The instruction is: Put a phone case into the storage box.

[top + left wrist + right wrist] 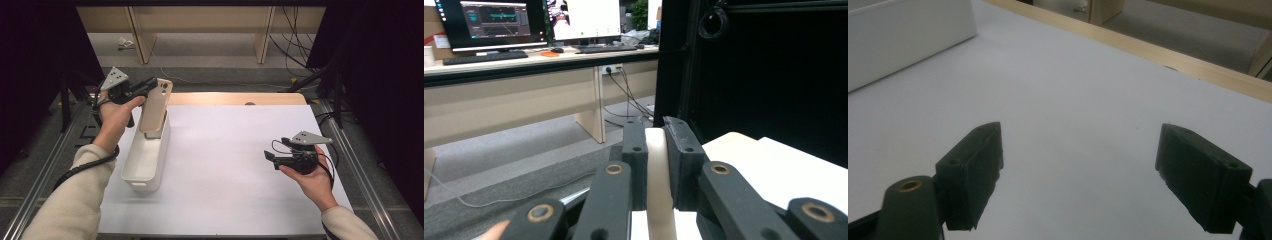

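A: Sleeves come in nearest, at the bottom corners of the high view. Starting at the left of the frame, what is the left hand-held gripper (150,86) doing?

B: It sits at the upper left, clamped on the top edge of a beige phone case (155,106). In the left gripper view the jaws press flat on both faces of the case (659,175), so the grip looks firm.

A: And where is the case itself?

B: It stands nearly upright, slightly tilted, with its lower end inside the far end of the white bin (145,162). Holding it by the top probably lets the bottom slide down between the bin walls without the jaws hitting the rim.

A: Middle of the frame?

B: Bare white surface (225,165), nothing on it.

A: Right side?

B: The right hand-held gripper (269,156) hovers low at the centre right, well apart from the bin. Its jaws stand wide open with nothing between them, as the right gripper view shows. I judge it is parked out of the way while the left does the placing.
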